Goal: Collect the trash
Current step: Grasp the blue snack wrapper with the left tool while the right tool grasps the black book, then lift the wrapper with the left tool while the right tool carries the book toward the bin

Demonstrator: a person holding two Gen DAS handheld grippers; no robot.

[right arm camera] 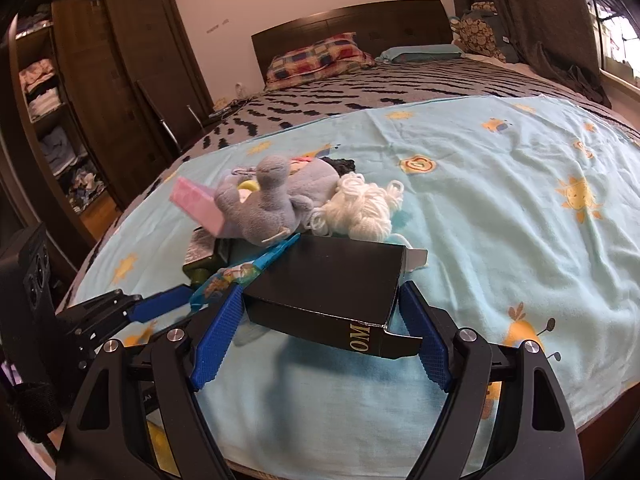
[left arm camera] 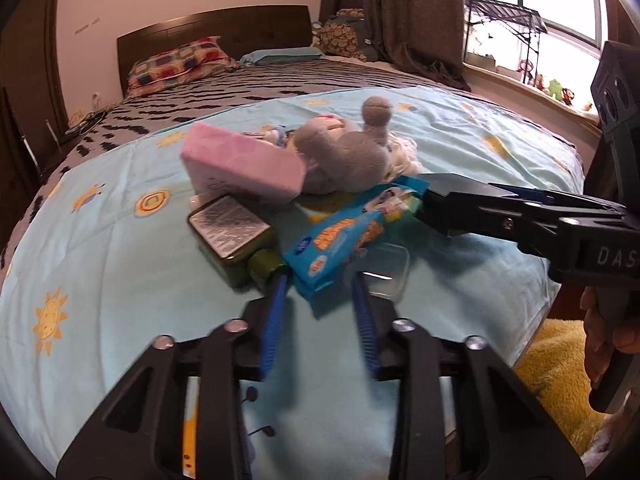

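Observation:
A black carton with gold letters lies between the blue pads of my right gripper, which is closed on its two sides; it also shows in the left wrist view. A blue snack wrapper lies on the light blue sheet, its near end between the fingers of my open left gripper. The wrapper shows in the right wrist view too. A clear plastic lid lies under the wrapper. My left gripper appears at the left of the right wrist view.
A pile holds a pink box, a grey plush toy, white yarn and a green tin. A yellow mat lies off the bed's right edge. A wardrobe stands left.

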